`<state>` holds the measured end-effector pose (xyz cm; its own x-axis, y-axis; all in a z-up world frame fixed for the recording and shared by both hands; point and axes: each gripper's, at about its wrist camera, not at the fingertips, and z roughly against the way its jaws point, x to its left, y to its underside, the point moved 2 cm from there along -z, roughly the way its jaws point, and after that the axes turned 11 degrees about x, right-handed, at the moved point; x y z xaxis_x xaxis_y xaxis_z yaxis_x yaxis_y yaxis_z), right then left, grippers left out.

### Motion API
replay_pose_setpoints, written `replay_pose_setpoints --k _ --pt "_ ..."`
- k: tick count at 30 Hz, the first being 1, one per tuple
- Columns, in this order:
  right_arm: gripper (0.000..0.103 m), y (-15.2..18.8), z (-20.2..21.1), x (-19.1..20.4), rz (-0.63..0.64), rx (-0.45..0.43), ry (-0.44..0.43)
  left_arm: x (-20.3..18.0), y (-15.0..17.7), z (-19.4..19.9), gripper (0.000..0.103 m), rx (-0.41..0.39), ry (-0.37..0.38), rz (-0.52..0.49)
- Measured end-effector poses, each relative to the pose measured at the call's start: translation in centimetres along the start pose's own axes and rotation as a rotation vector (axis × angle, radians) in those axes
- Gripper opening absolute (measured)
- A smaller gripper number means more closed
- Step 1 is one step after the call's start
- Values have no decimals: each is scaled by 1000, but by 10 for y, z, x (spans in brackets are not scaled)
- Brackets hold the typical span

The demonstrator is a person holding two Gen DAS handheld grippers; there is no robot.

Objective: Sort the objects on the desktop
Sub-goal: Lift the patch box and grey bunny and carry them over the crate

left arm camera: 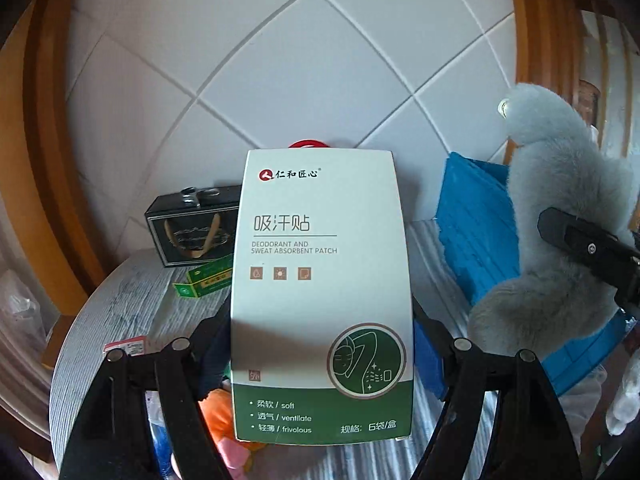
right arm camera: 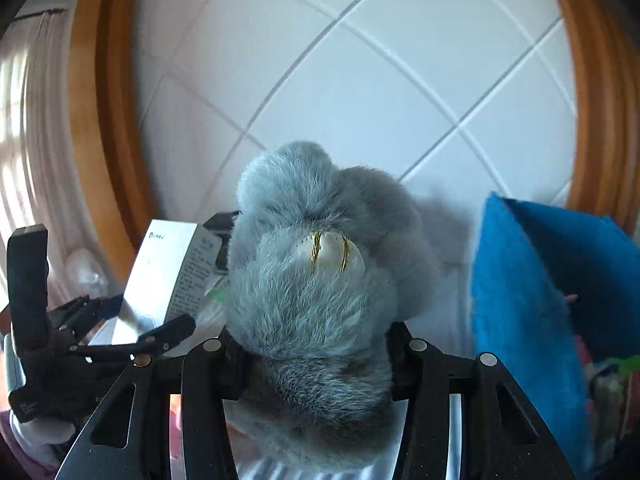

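Observation:
My left gripper (left arm camera: 320,344) is shut on a white and green box of sweat absorbent patches (left arm camera: 320,280) and holds it upright above the round table (left arm camera: 120,304). The box also shows in the right wrist view (right arm camera: 168,276), held by the left gripper (right arm camera: 132,320). My right gripper (right arm camera: 316,360) is shut on a fluffy grey plush toy (right arm camera: 320,280) and holds it up in the air. The plush also shows at the right of the left wrist view (left arm camera: 560,240), with a right gripper finger (left arm camera: 588,248) against it.
A blue basket (left arm camera: 476,232) stands at the right; it also shows in the right wrist view (right arm camera: 532,288). A black box (left arm camera: 192,228) and a green packet (left arm camera: 204,280) lie at the table's back. An orange and pink soft toy (left arm camera: 228,432) lies below the held box.

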<state>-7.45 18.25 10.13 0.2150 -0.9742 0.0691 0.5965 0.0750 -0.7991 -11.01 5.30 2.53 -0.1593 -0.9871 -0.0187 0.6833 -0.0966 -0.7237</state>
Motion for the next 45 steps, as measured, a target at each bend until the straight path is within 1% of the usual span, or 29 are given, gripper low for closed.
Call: replay_pose_setpoints --k 2,6,8,10,11,15,18,20,22,24,26,28,29,33,37,40,41,43,45 --pt "47 4 18 -20 -12 -29 35 -33 -2 4 76 -11 23 -27" --pt "47 11 54 -75 -46 -82 121 -93 -9 5 76 -26 58 -72" --pt "47 16 68 -98 -64 -102 149 -124 -12 7 76 -36 74 -98" --pt "47 18 83 -131 -86 -119 190 -159 -17 8 76 -48 84 -125" --pt "47 17 83 -143 -92 -123 205 -173 -19 9 76 -53 90 -136" --pt "47 27 106 -201 -125 -141 274 -237 -28 12 76 -79 122 -186" --pt "47 33 116 -244 -152 -130 323 -278 -35 6 76 -73 140 -223" --pt "47 42 126 -268 -170 -114 326 -306 -40 0 76 -60 152 -251" --pt "47 46 120 -289 -183 -88 333 -335 -43 -7 76 -41 156 -282" --pt "47 45 110 -306 -187 -64 335 -353 -48 -19 76 -17 154 -297" --pt "47 45 87 -317 -187 -44 327 -365 -52 -33 76 12 151 -307" --pt "47 43 76 -329 -184 -21 329 -372 -58 -46 76 39 143 -308" --pt "47 41 67 -342 -183 -14 333 -379 -64 -51 76 54 139 -306" --pt "47 25 47 -358 -180 44 346 -398 -79 -72 76 113 146 -301" --pt "47 8 20 -382 -187 119 348 -413 -106 -101 76 191 167 -282" --pt "47 -5 -4 -405 -222 179 344 -424 -126 -125 76 236 158 -279" --pt "47 -10 -11 -406 -230 198 345 -429 -132 -134 76 256 155 -274" --pt "47 -18 -35 -424 -245 254 367 -438 -140 -157 76 304 164 -265" --pt "47 -23 -57 -436 -243 302 409 -445 -144 -178 76 341 158 -266"
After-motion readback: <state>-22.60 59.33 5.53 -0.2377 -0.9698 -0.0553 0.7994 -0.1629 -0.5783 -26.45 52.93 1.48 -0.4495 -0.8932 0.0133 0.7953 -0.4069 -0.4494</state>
